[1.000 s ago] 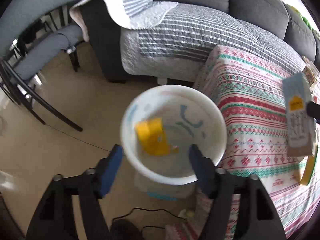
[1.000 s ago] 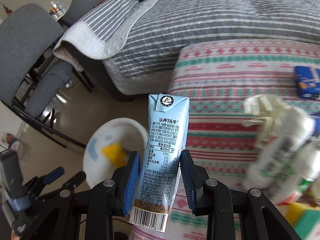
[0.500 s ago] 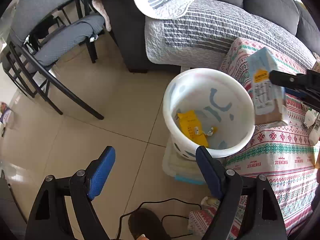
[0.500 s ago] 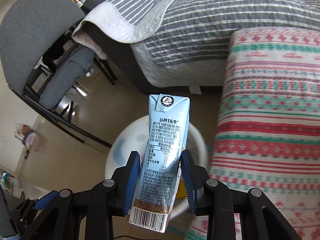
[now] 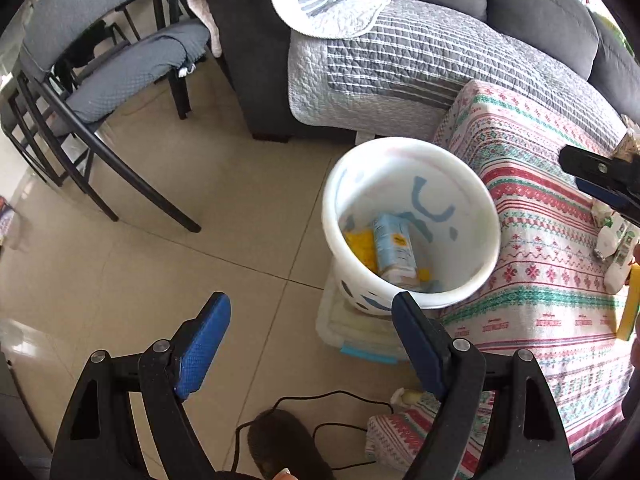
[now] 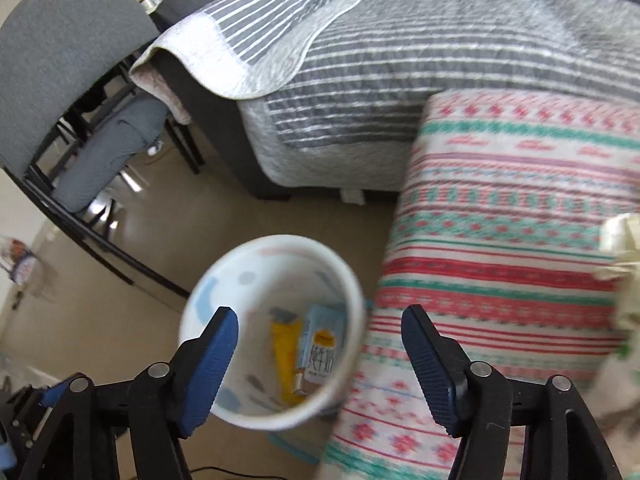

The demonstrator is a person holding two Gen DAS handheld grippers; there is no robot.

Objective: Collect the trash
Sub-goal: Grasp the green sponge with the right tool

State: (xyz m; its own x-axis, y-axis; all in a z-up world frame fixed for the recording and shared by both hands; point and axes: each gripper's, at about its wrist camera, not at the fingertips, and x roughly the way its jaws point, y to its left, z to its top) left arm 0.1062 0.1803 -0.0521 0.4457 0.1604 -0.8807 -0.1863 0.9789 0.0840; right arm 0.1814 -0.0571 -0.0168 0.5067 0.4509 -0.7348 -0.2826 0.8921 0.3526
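A white bin (image 5: 412, 152) (image 6: 224, 276) stands on the floor beside the patterned table. Inside it lie a light blue milk carton (image 5: 394, 246) (image 6: 322, 350) and a yellow wrapper (image 5: 360, 246) (image 6: 285, 354). My left gripper (image 5: 310, 340) is open and empty, low over the floor to the bin's near left. My right gripper (image 6: 320, 364) is open and empty above the bin's rim; its fingers (image 5: 600, 184) reach in at the right edge of the left wrist view. White bottles (image 5: 616, 244) and a yellow item (image 5: 628, 308) lie on the table's right side.
The table wears a red, green and white patterned cloth (image 5: 540, 240) (image 6: 520, 240). Behind stand a grey sofa with a striped quilt (image 5: 400, 52) and a black-legged chair (image 5: 112, 76). A black cable (image 5: 320, 408) and a low plastic box (image 5: 356, 332) lie on the tiled floor.
My right gripper has opened and the milk carton has dropped into the bin, where it now lies beside the yellow wrapper. The left gripper has stayed open and drawn back a little.
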